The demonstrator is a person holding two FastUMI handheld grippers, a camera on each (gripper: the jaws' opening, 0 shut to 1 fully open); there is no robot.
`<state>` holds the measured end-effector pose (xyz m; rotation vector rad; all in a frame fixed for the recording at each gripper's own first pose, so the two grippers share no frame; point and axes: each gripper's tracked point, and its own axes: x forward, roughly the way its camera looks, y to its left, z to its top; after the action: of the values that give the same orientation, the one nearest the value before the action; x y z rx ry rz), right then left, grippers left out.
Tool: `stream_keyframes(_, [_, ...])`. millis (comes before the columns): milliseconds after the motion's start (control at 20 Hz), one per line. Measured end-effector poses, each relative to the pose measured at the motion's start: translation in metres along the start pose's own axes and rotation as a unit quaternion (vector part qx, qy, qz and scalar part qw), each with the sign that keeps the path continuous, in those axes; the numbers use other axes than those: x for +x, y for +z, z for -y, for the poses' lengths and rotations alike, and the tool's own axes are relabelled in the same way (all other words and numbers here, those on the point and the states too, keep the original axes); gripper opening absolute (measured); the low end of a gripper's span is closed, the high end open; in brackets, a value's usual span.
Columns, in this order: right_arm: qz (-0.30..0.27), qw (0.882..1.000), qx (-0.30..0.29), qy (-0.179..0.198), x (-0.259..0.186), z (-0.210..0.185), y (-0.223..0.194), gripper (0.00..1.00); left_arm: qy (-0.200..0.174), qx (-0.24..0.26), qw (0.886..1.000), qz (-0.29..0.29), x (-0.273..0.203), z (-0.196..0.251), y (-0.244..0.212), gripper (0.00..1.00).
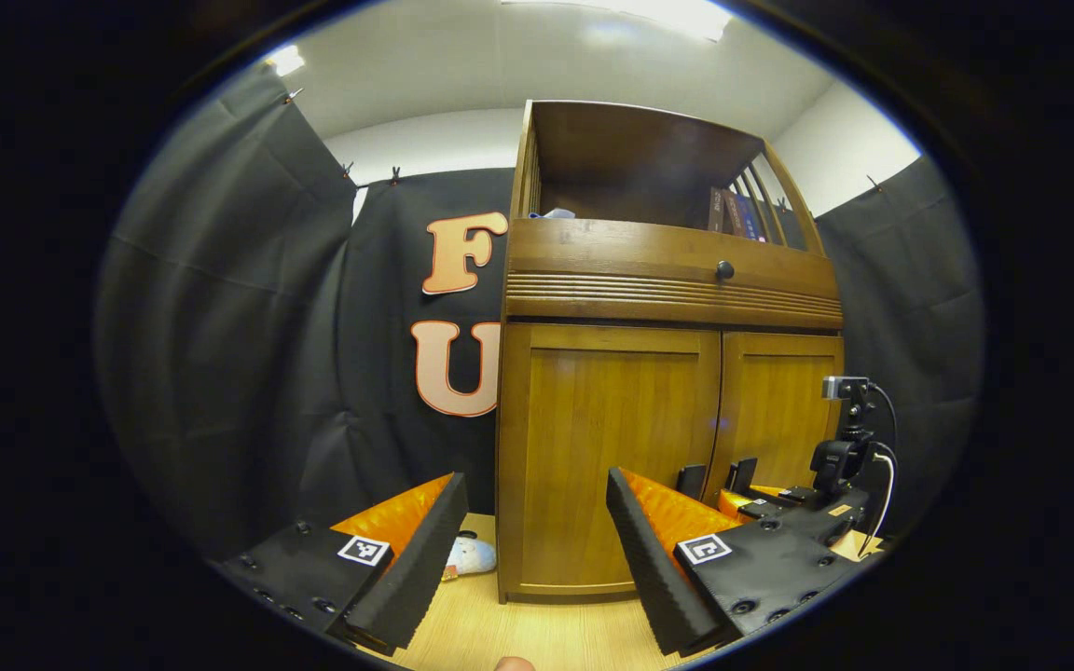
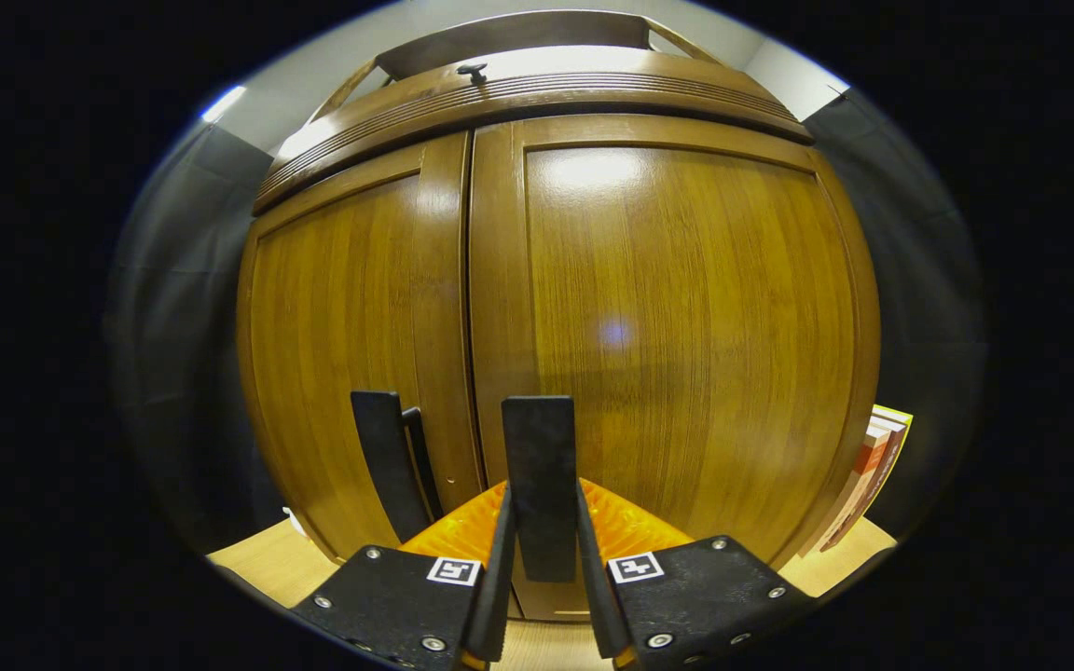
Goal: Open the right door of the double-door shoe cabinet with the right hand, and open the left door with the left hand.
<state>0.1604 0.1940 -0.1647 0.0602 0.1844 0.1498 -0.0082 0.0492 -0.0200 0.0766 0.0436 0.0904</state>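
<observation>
- Right gripper (image 2: pixel 542 559) is right up at the shoe cabinet (image 2: pixel 556 308), clenched on the right door handle (image 2: pixel 540 466), a dark upright bar pinched between both fingers.
- Left door handle (image 2: pixel 388 466) sits just beside it, on the other side of the seam between the doors, nothing touching it.
- Both doors look closed: right door (image 2: pixel 677 317) and left door (image 2: pixel 341 326) sit flush, seam running straight down.
- Left gripper (image 1: pixel 537 550) is released, fingers spread wide, hanging back from the cabinet and pointed at the left door.
- From the left gripper view you can see the right gripper low on the cabinet front by the two handles, with a small camera on a mount and a cable on top of it.
- Cabinet stands on a light wood floor (image 1: pixel 518 634), with a drawer and dark knob (image 1: pixel 724 270) above the doors and an open shelf on top holding some books (image 1: pixel 733 212).
- More books (image 2: pixel 863 475) lean by the cabinet's right side, and a small white plush thing (image 1: pixel 472 556) lies on the floor to its left.
</observation>
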Motion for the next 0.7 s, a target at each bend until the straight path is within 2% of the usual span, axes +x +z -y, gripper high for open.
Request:
stream_keyframes(100, [-0.002, 1.000, -0.004, 0.001, -0.001, -0.001, -0.001, 0.34, 0.001, -0.003, 1.000, -0.003, 0.000, 0.000, -0.003, 0.94])
stream_keyframes(200, [-0.006, 1.000, -0.002, 0.003, -0.003, -0.001, -0.002, 0.26, 0.001, -0.003, 1.000, -0.008, 0.000, 0.001, -0.006, 0.94])
stream_keyframes(250, [-0.007, 1.000, -0.003, 0.003, -0.006, 0.000, -0.002, 0.24, 0.000, -0.001, 1.000, -0.009, -0.001, 0.001, -0.006, 0.99])
stream_keyframes(300, [-0.006, 1.000, -0.006, 0.003, -0.009, -0.001, -0.002, 0.33, -0.001, 0.001, 1.000, -0.010, -0.001, 0.002, -0.005, 0.94])
stream_keyframes(400, [-0.005, 1.000, -0.012, 0.004, -0.017, 0.000, -0.003, 0.33, -0.003, 0.006, 1.000, -0.008, -0.003, 0.002, -0.004, 0.94])
stream_keyframes(450, [-0.005, 1.000, -0.014, 0.005, -0.022, 0.000, -0.003, 0.28, -0.003, 0.007, 1.000, -0.006, -0.003, 0.002, -0.004, 0.94])
stream_keyframes(700, [-0.002, 1.000, -0.011, 0.013, -0.050, 0.003, -0.003, 0.26, -0.001, 0.006, 1.000, -0.004, -0.005, 0.002, -0.004, 0.94])
